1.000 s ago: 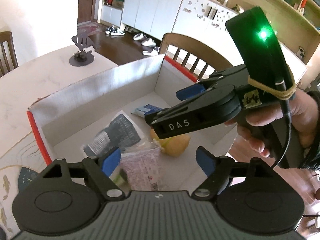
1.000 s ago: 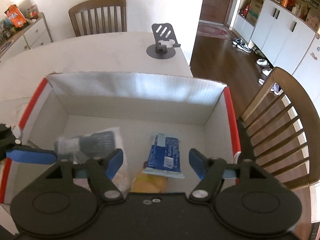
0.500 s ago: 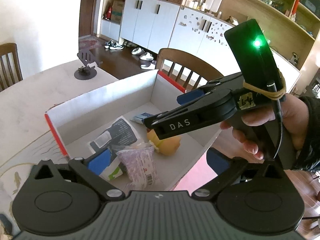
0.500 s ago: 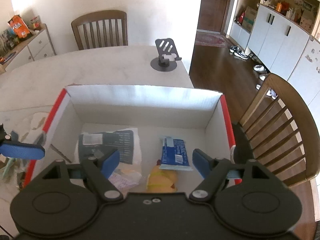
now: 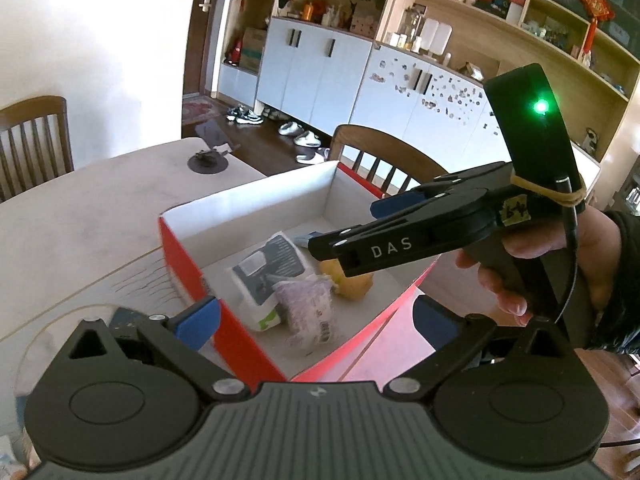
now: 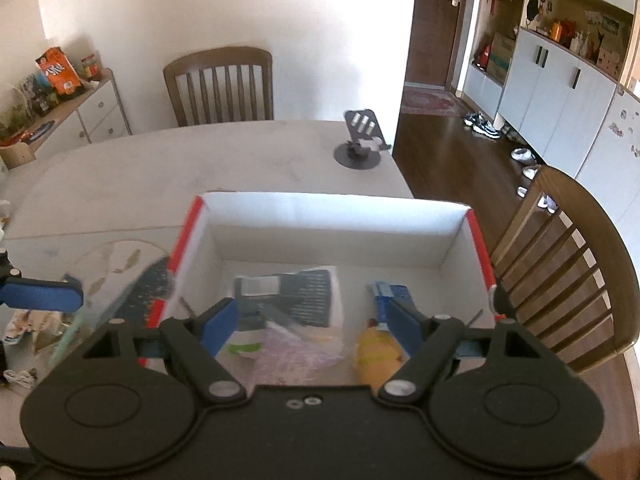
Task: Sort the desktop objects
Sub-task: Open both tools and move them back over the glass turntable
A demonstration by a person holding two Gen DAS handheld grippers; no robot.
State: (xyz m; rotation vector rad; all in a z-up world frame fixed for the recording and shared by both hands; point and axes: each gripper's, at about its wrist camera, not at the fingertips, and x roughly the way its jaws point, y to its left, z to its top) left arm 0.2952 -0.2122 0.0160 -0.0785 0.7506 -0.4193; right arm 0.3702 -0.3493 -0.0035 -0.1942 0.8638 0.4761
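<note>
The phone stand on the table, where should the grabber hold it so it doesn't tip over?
Probably by the thin neck between the round base and the slotted plate of the phone stand, coming down from above. The plate leans back and the base lies flat on the table, so neither offers an easy pinch; the narrow neck fits between two fingers.

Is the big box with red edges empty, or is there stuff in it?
Not empty. The box holds a dark-printed packet, a blue packet, a yellow thing and a pinkish bag.

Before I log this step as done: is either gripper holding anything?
Left gripper: open, holding nothing.
Right gripper: open, holding nothing.
</note>
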